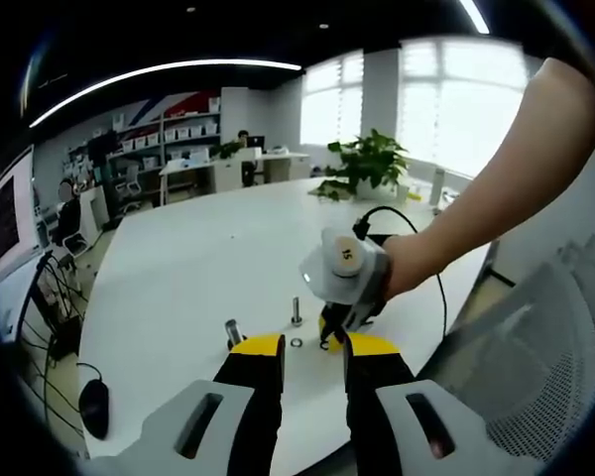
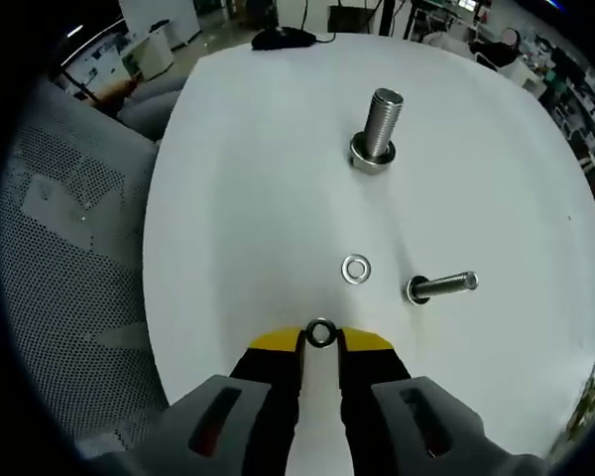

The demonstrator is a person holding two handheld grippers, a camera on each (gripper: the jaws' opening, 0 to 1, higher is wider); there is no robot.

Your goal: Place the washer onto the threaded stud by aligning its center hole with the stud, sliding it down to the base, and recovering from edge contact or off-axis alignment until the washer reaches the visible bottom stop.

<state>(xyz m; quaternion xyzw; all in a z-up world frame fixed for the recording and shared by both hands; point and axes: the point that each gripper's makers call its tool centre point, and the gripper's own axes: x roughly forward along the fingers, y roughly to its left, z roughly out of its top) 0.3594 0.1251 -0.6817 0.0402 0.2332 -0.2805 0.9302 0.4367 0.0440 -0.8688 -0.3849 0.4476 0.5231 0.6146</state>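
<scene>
We've got the right hand-held gripper (image 2: pixel 320 337) pinching a washer (image 2: pixel 320 333), seemingly by its rim, so it could tilt and catch the stud (image 2: pixel 377 127) threads.

A small steel washer (image 2: pixel 320 333) sits pinched at the right tongs' (image 2: pixel 320 337) tips — the thin threaded stud (image 2: pixel 442 286) stands ahead, rightward.

The right claw (image 1: pixel 333 335) partly hides its washer (image 1: pixel 324 345) in the left gripper view. The chair (image 2: pixel 69 248) and the surface (image 2: pixel 228 198) run past the edge.
</scene>
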